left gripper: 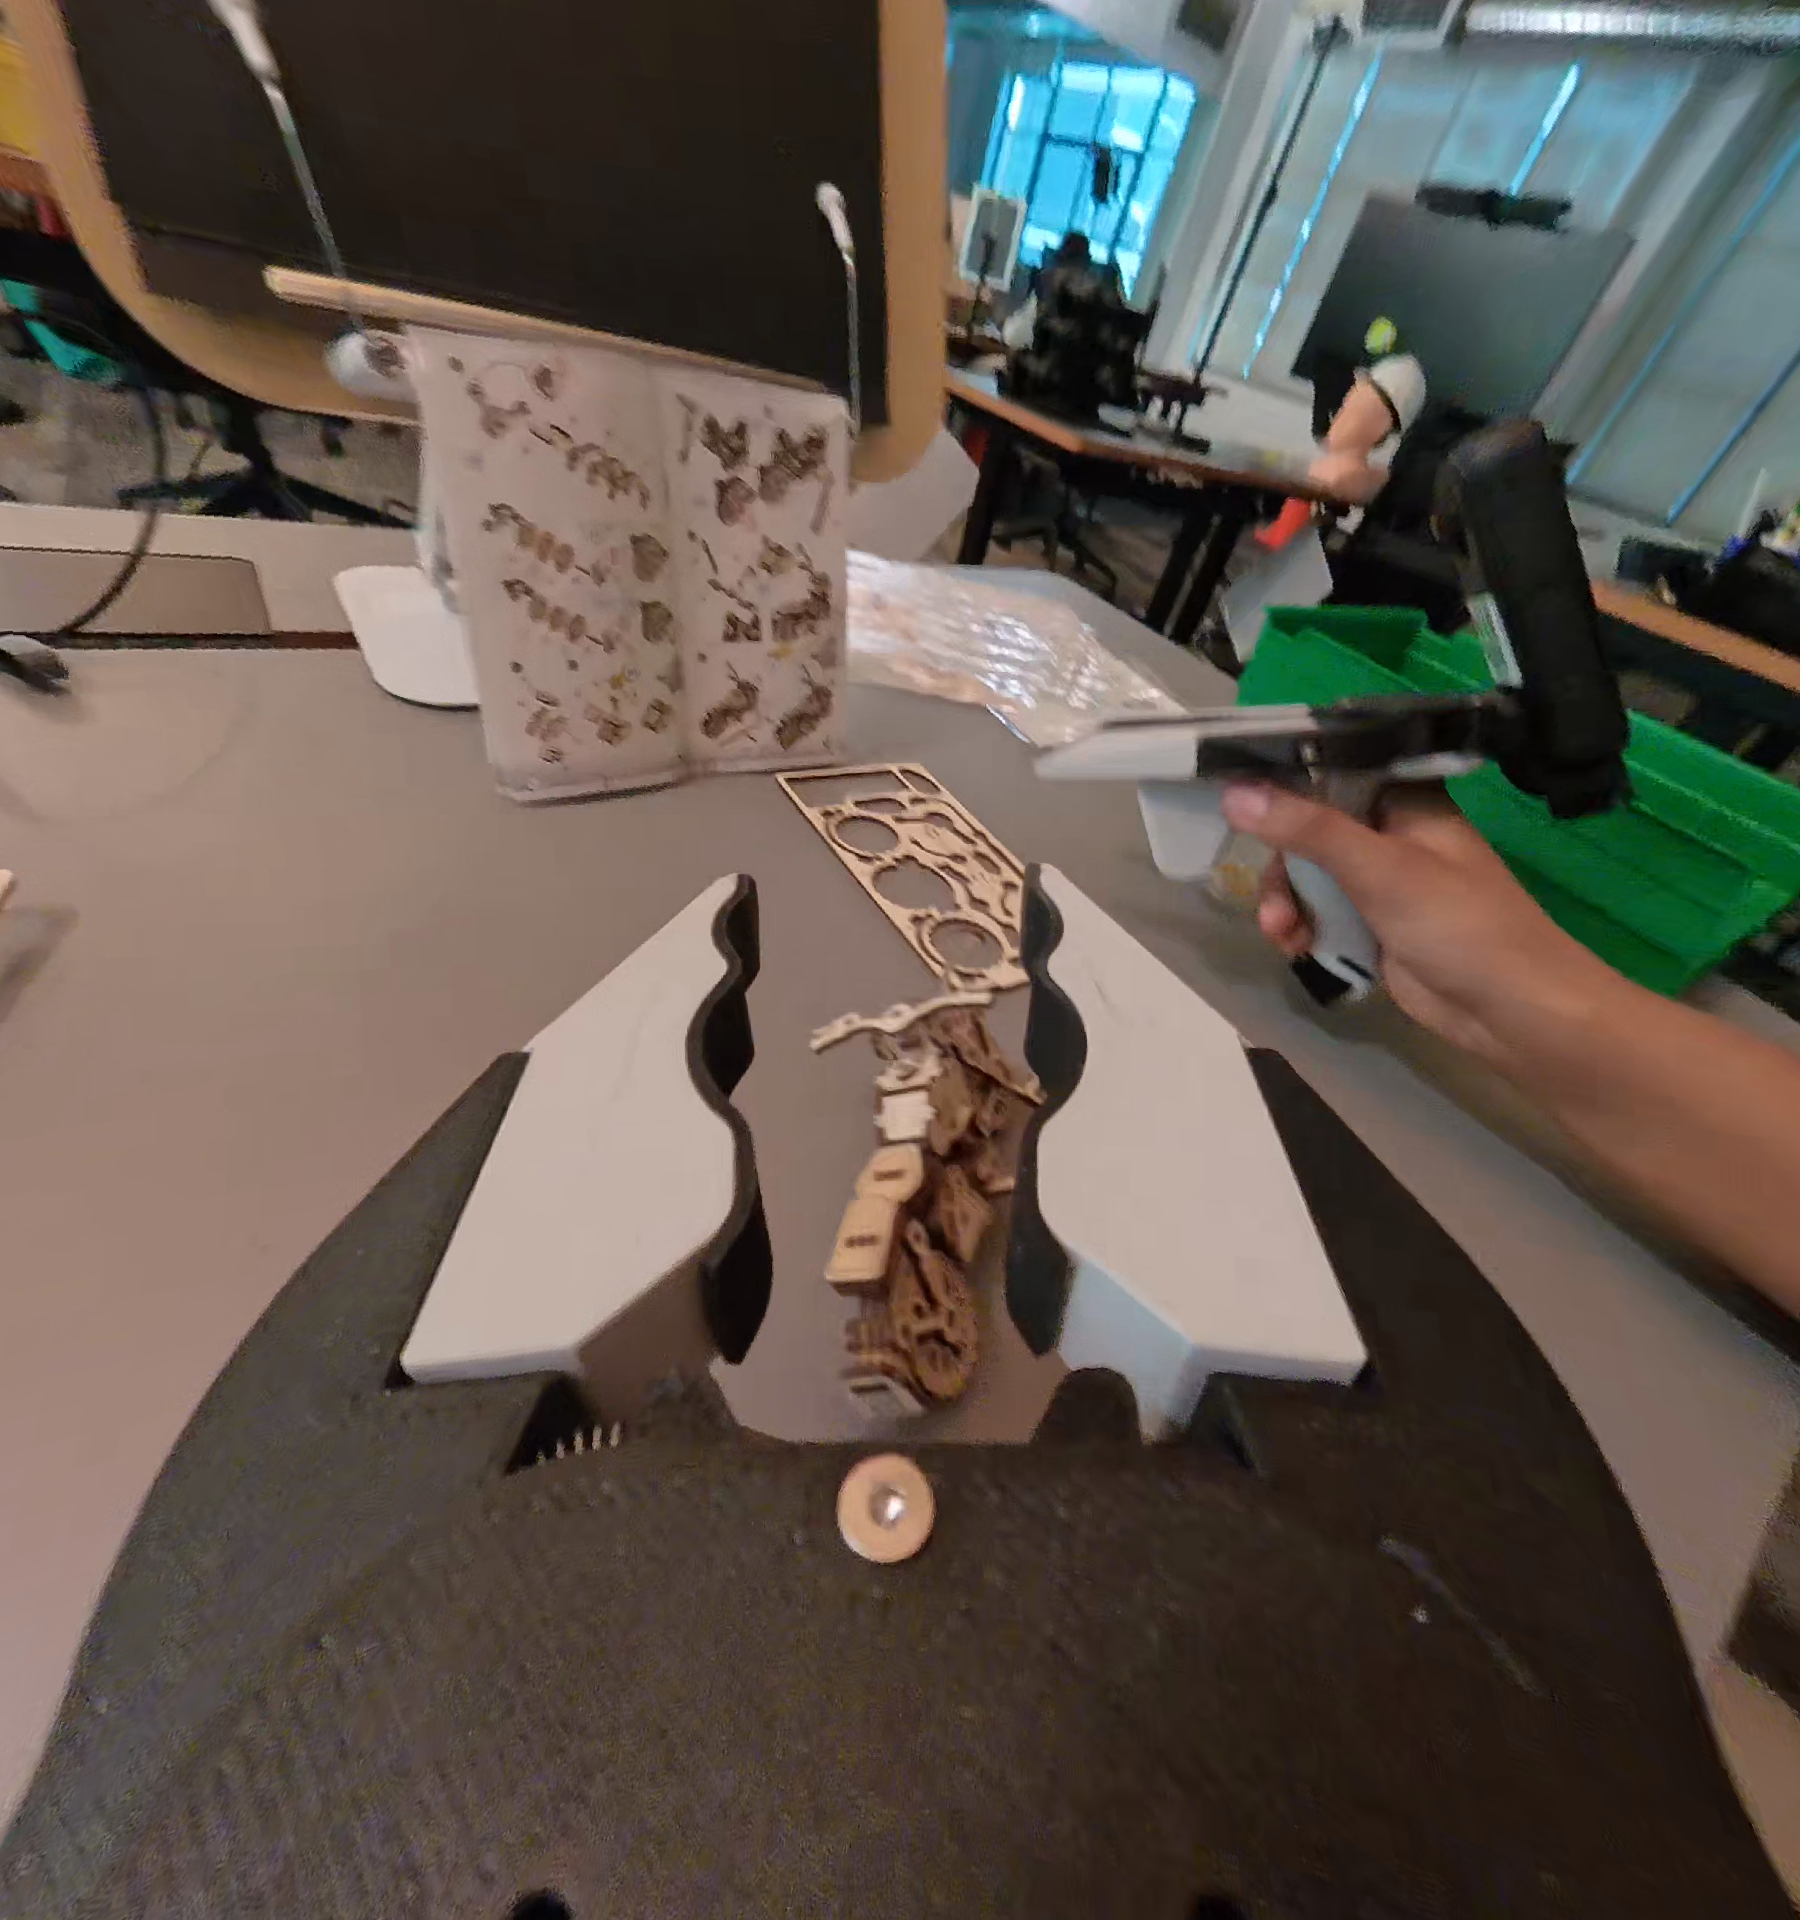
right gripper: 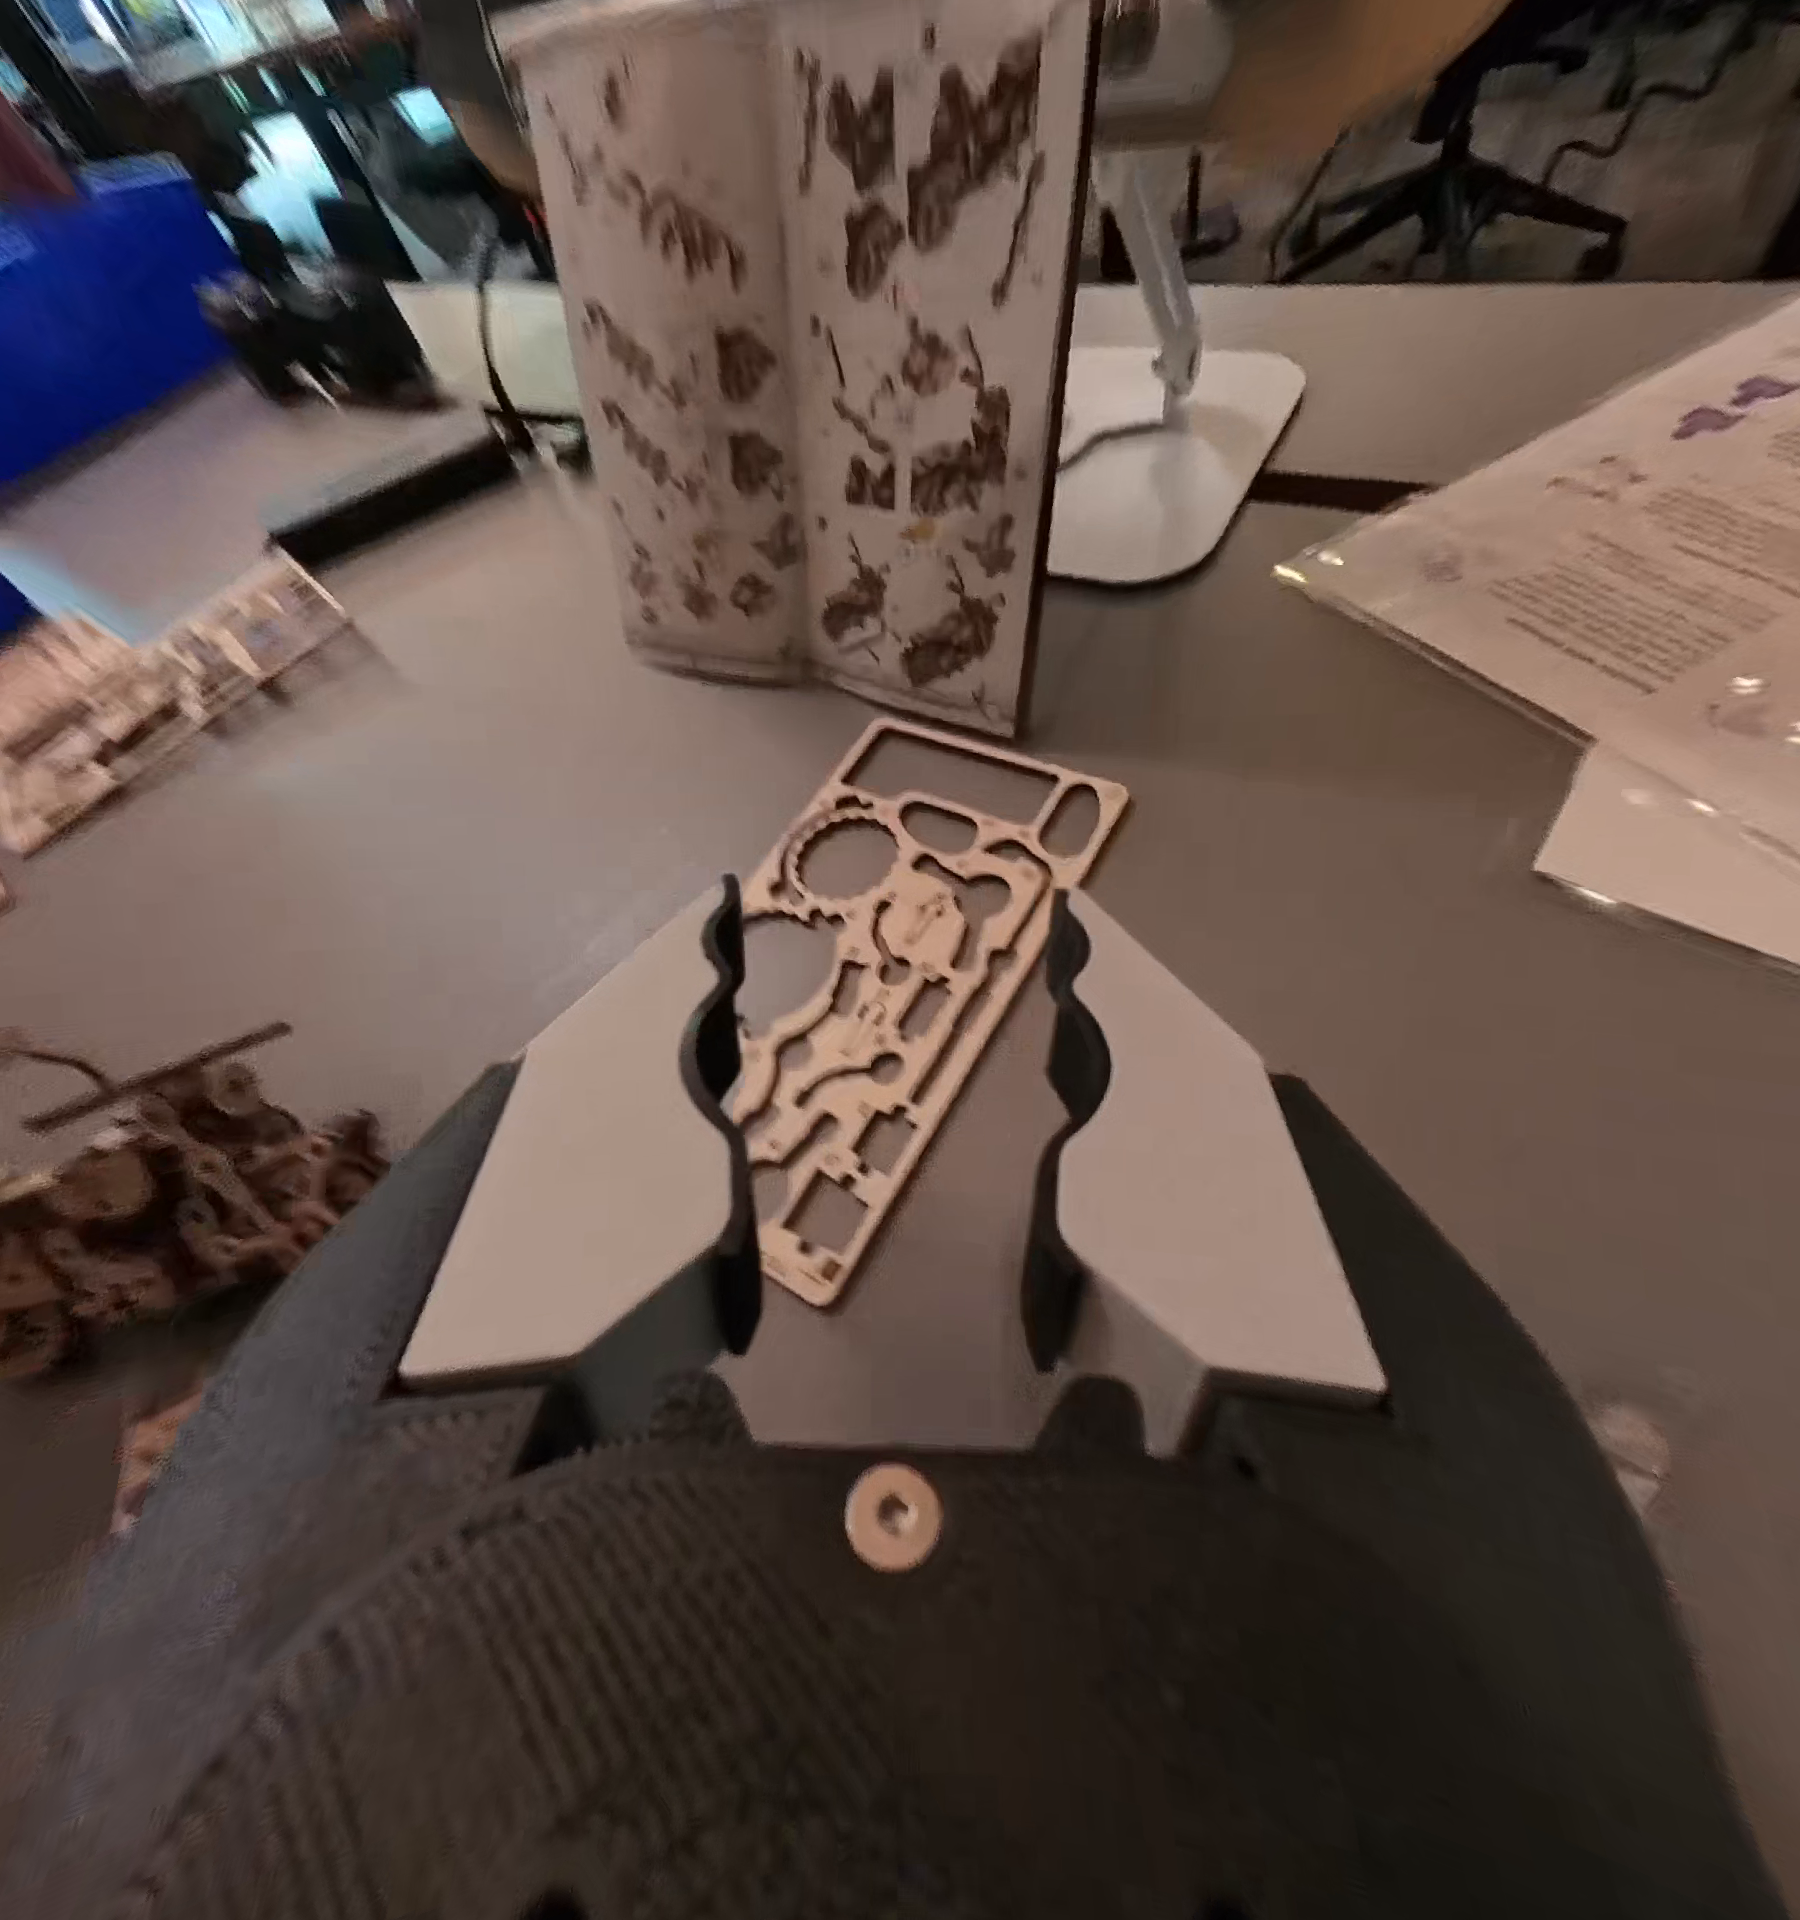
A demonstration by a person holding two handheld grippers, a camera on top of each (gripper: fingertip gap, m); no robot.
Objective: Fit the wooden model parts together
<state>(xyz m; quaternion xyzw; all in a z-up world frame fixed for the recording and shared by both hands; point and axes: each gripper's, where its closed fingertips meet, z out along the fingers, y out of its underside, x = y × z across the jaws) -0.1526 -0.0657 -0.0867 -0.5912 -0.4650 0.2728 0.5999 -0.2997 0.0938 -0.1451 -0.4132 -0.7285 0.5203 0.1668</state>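
My left gripper is open, low over the grey table. A partly built brown wooden model lies on the table between its fingers, nearer the right finger. A punched-out wooden sheet lies just beyond the fingertips. My right gripper is open and empty above that same sheet. The model shows blurred at the left of the right wrist view. The right gripper also shows side-on in the left wrist view, held by a hand.
An open instruction booklet stands behind the sheet, in front of a monitor stand base. Plastic-sleeved papers lie at the right. Green bins sit at the table's right edge. More wooden sheets lie at the left.
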